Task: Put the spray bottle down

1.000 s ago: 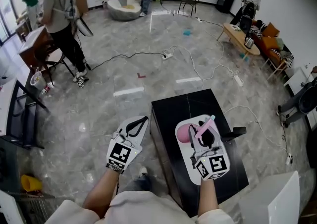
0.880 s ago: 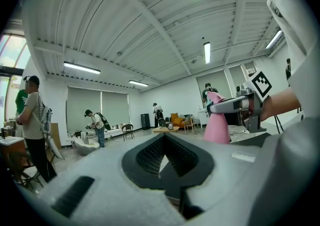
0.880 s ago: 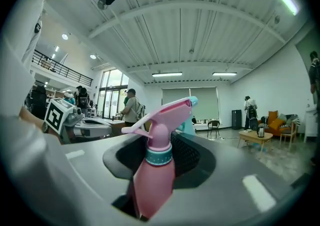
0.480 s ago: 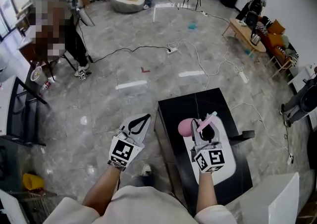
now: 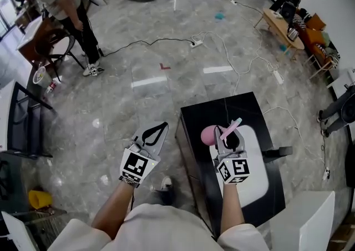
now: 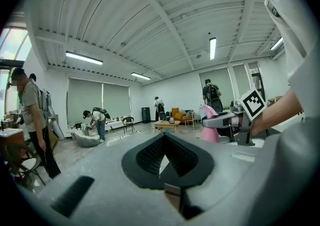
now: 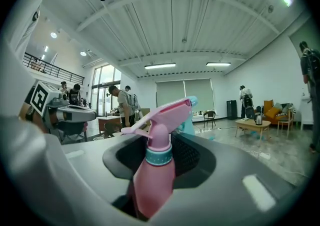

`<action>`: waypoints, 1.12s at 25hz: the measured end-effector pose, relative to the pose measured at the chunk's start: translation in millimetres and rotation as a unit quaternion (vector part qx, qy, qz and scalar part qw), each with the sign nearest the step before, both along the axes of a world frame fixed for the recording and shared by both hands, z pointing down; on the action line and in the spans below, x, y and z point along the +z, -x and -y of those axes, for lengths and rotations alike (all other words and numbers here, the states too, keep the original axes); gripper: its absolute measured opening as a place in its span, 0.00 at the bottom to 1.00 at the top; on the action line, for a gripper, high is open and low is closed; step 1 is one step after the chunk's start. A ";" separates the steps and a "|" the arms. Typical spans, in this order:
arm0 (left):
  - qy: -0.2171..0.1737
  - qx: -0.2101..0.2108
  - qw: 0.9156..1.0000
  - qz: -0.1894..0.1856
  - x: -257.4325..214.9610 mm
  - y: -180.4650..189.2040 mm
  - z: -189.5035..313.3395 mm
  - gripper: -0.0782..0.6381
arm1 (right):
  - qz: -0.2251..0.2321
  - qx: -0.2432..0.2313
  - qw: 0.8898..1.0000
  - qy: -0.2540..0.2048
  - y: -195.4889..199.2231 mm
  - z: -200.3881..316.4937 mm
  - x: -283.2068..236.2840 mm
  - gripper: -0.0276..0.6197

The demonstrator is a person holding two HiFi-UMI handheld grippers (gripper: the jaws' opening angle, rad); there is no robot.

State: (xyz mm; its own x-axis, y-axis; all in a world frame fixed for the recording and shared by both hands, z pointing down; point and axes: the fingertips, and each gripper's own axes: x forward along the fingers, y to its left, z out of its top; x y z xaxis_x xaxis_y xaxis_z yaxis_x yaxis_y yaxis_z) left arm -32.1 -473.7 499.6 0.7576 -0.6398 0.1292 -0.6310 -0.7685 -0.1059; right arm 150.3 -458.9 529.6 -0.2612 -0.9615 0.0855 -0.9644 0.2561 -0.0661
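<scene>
The pink spray bottle (image 5: 208,135) stands upright between the jaws of my right gripper (image 5: 229,136), which is shut on it, above the black table (image 5: 222,112). In the right gripper view the bottle (image 7: 154,177) fills the middle, its teal collar and pink trigger head rising over the jaws of the right gripper (image 7: 161,142). My left gripper (image 5: 159,129) hangs over the floor to the left of the table. Its jaws are shut with nothing between them, as the left gripper view shows (image 6: 163,138). That view also catches the bottle (image 6: 210,129) off to the right.
Cables (image 5: 222,44) trail across the grey floor beyond the table. A person (image 5: 64,0) stands by a chair at far left. A dark rack (image 5: 22,127) and a yellow thing (image 5: 34,200) lie left. A white board (image 5: 305,222) sits at lower right.
Both grippers have sunk a little and moved forward. The right one keeps its hold on the bottle, now lower over the black table.
</scene>
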 end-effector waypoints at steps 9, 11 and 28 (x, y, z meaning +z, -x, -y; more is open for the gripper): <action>0.019 -0.006 1.000 0.000 19.9 4.4 23.8 0.12 | -0.012 0.000 0.999 0.039 0.3 39.9 51.7 0.28; 0.016 -0.006 1.000 -0.001 22.9 4.1 27.4 0.12 | -0.013 -0.001 0.999 0.045 0.1 47.0 60.8 0.28; 0.045 -0.021 0.999 0.014 49.2 8.4 42.1 0.12 | -0.012 -0.021 0.999 0.045 4.1 79.0 97.2 0.28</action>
State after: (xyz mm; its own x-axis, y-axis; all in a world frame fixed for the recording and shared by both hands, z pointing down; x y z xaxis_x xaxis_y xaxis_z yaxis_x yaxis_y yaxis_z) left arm -40.5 -515.7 548.8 0.7257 -0.6558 0.2083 -0.6608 -0.7486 -0.0546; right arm 146.1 -537.9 626.8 -0.2975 -0.9380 0.1780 -0.9547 0.2900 -0.0676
